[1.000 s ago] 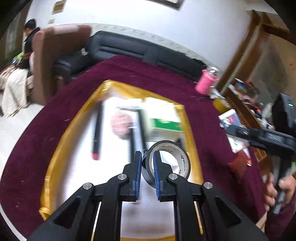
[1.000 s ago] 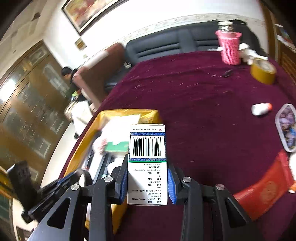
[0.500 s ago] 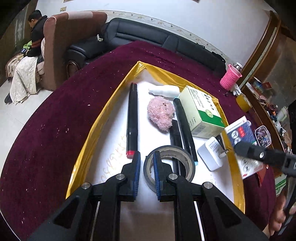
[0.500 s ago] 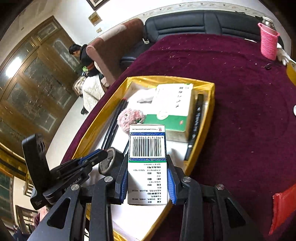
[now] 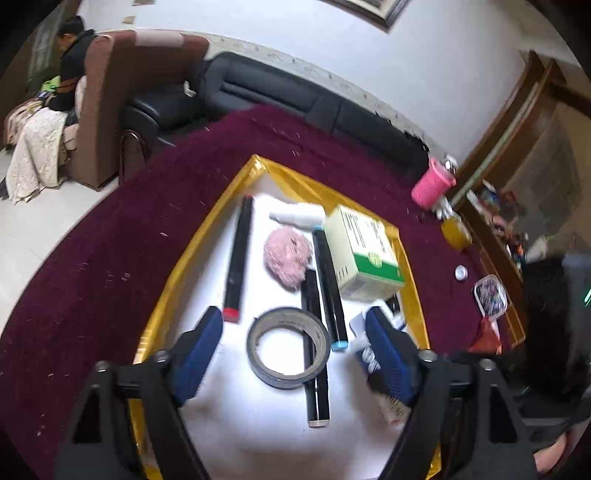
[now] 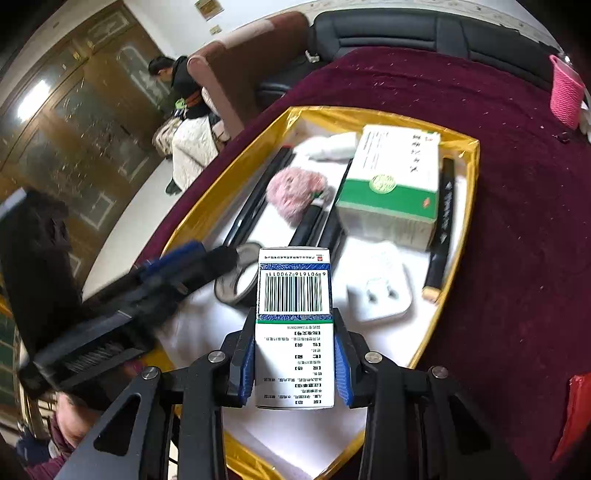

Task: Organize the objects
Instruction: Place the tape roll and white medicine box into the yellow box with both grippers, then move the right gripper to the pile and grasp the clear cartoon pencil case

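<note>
Now the left gripper [image 5: 293, 341] has just spread its jaws, the tape roll [image 5: 289, 349] lying free between them in the gold-rimmed tray [image 5: 177, 266]. The right gripper [image 6: 294, 363] pinches a barcoded carton [image 6: 294, 325] upright above the tray's near end, long axis pointing away; only its camera shows the white plug [image 6: 380, 291] beside the roll.

White wall [image 5: 258, 33], black sofa [image 5: 280, 96], brown armchair [image 5: 122, 92], pale tiled floor [image 5: 40, 221]

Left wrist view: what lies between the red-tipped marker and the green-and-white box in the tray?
In the left wrist view, a pink fluffy ball and a blue-tipped marker lie between the red-tipped marker and the green-and-white box.
</note>
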Demonstrator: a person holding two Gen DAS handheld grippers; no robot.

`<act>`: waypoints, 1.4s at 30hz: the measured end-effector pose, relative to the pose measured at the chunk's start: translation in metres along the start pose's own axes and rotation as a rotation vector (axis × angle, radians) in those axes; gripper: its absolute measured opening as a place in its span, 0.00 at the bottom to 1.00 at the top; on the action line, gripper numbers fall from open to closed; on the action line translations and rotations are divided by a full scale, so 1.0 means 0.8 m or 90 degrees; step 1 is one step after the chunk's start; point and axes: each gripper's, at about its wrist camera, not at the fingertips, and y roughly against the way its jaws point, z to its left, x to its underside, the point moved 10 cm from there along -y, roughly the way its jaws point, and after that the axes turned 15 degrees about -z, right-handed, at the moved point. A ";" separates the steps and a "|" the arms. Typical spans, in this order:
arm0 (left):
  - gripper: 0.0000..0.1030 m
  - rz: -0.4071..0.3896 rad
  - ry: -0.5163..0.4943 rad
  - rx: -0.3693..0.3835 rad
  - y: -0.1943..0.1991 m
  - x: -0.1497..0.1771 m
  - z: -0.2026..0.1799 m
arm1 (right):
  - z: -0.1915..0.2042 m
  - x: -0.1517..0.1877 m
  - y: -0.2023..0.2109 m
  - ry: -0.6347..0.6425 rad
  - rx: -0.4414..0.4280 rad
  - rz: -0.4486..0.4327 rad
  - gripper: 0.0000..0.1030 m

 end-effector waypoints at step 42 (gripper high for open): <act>0.92 0.040 -0.089 0.174 0.032 0.026 -0.186 | -0.303 0.030 0.239 -0.168 0.254 -0.242 0.91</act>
